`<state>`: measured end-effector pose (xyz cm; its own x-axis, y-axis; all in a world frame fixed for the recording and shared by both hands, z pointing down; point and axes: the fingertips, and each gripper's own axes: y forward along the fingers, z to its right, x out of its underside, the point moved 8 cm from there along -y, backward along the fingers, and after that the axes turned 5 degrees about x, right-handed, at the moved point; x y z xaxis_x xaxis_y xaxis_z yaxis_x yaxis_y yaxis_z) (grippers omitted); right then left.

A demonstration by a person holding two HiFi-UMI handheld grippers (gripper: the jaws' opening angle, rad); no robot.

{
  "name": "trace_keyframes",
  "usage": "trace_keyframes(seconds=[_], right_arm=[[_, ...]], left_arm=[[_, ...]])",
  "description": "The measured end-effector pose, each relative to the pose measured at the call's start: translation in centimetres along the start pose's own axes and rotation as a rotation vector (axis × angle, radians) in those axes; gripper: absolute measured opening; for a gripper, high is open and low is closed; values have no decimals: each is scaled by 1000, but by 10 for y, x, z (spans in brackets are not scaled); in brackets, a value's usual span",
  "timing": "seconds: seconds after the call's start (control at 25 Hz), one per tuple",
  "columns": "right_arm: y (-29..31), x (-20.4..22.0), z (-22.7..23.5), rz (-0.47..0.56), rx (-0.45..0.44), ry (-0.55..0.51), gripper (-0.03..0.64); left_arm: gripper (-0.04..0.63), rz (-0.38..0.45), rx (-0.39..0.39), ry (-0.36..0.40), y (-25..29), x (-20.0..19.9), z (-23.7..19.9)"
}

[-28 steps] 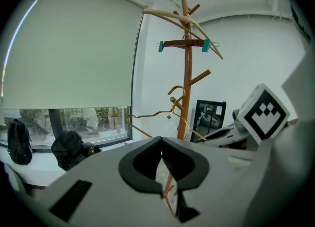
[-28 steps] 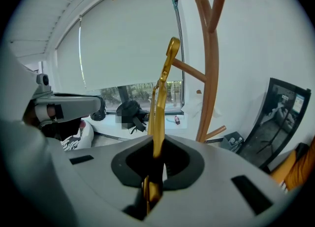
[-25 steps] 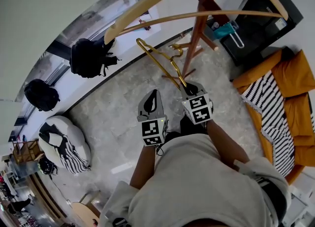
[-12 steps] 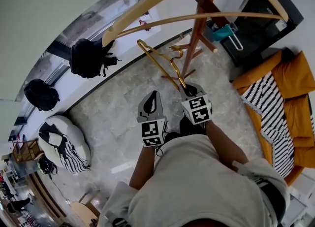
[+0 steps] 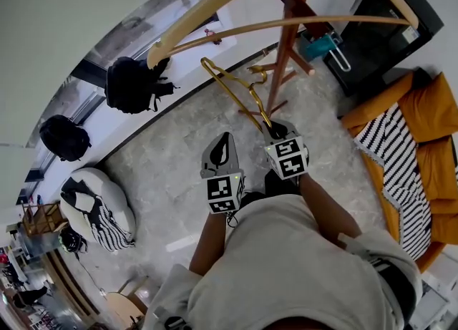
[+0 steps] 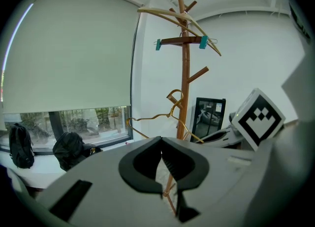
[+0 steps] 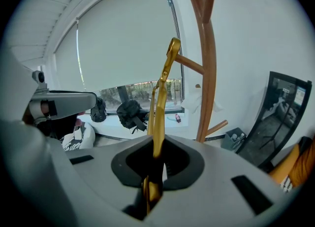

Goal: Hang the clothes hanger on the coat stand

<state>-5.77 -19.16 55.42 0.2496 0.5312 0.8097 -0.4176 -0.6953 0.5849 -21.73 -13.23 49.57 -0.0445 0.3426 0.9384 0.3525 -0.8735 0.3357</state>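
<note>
Right gripper (image 7: 158, 159): I read the jaws clamped on the gold hanger (image 5: 232, 92). Its hook is near the coat stand (image 5: 283, 56) trunk, on no peg. Left gripper (image 6: 161, 164): jaws together, empty. Open floor (image 5: 164, 157) lies leftward.

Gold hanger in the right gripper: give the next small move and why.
Probably lift the right gripper and ease it forward: its jaws are shut on the gold hanger, whose hook sits beside the coat stand but is not hooked on it yet.

L hand-held gripper (image 6: 161, 142) jaws together, gold hanger (image 6: 153, 117) w/ coat stand (image 6: 185, 73) beyond
</note>
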Motion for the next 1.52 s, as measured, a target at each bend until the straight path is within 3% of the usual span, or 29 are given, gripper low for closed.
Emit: trace_keyframes(seconds=[1.52], right_arm=[[2, 1, 8, -17, -62, -18, 18]], left_arm=[[11, -28, -24, 14, 1, -1, 24]])
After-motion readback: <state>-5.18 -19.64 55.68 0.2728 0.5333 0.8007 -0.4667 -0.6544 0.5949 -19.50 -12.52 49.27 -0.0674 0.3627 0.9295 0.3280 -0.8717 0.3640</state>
